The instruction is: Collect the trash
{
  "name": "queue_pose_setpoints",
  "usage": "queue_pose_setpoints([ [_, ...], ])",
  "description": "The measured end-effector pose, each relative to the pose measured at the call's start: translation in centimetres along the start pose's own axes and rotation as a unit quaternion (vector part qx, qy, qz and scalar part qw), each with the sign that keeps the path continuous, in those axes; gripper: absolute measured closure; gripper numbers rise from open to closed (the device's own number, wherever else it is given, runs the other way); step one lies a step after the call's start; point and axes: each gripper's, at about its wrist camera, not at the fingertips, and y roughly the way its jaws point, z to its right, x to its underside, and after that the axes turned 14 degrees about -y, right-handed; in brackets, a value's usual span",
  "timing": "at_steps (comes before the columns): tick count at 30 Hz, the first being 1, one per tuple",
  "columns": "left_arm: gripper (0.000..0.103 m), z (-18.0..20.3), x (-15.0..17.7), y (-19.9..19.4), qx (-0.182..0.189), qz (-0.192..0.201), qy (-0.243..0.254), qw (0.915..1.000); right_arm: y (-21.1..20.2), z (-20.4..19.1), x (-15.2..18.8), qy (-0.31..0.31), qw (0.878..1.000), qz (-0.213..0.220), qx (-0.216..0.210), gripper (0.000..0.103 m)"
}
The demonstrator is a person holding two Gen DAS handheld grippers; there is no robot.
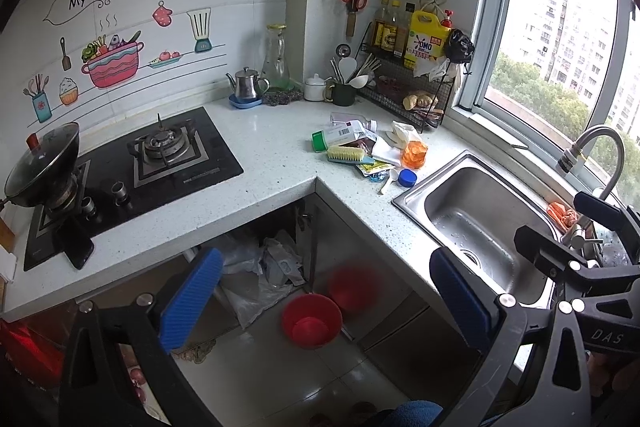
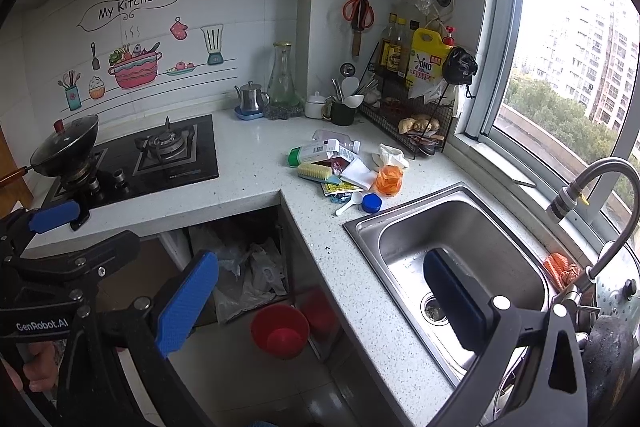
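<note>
A pile of trash (image 1: pixel 368 147) (image 2: pixel 340 171) lies on the speckled counter between stove and sink: a white bottle with a green cap (image 1: pixel 334 138), a white tissue (image 1: pixel 402 133), an orange plastic cup (image 1: pixel 414 153), wrappers, a blue cap (image 1: pixel 407 178) and a white spoon (image 2: pixel 347 205). A scrub brush (image 2: pixel 316 173) lies among it. A red bin (image 1: pixel 312 321) (image 2: pixel 280 331) stands on the floor under the counter corner. My left gripper (image 1: pixel 326 301) (image 2: pixel 88 231) is open and holds nothing. The right gripper (image 2: pixel 322 303) (image 1: pixel 560 223) is open and bare too. Both hover well short of the pile.
A steel sink (image 2: pixel 460 259) with a curved tap (image 2: pixel 600 179) is at the right. The gas stove (image 1: pixel 160 163) with a lidded wok (image 1: pixel 44 167) is at the left. A wire rack of bottles (image 1: pixel 408 67), cup of utensils and kettle line the wall. Plastic bags (image 1: pixel 264 271) fill the open cabinet.
</note>
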Motion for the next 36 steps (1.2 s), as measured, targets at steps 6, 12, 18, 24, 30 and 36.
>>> queue_pose_setpoints([
  [6,0.0,0.2,-1.0,0.8,0.017,-0.005,0.007,0.9998,0.6,0.5,-0.4,0.006,1.0,-0.001,0.001,0.0],
  [12,0.0,0.4,-2.7,2.8,0.027,-0.012,0.004,0.9996,1.9,1.5,-1.1,0.014,1.0,-0.007,0.001,0.0],
  [18,0.0,1.0,-5.8,6.7,0.022,-0.023,0.009,0.9995,4.6,4.0,-2.3,0.022,1.0,-0.01,0.006,0.0],
  [24,0.0,2.3,-10.0,12.6,0.03,-0.04,0.008,0.9987,9.7,8.1,-4.4,0.037,0.999,-0.023,0.011,0.0],
  [30,0.0,5.1,-13.7,20.4,0.021,-0.074,0.028,0.9967,16.6,12.5,-6.5,0.054,0.997,-0.055,0.002,0.0],
  [36,0.0,7.3,-16.1,27.4,0.012,-0.112,0.046,0.9926,23.6,15.8,-7.4,0.053,0.993,-0.105,-0.01,0.0],
])
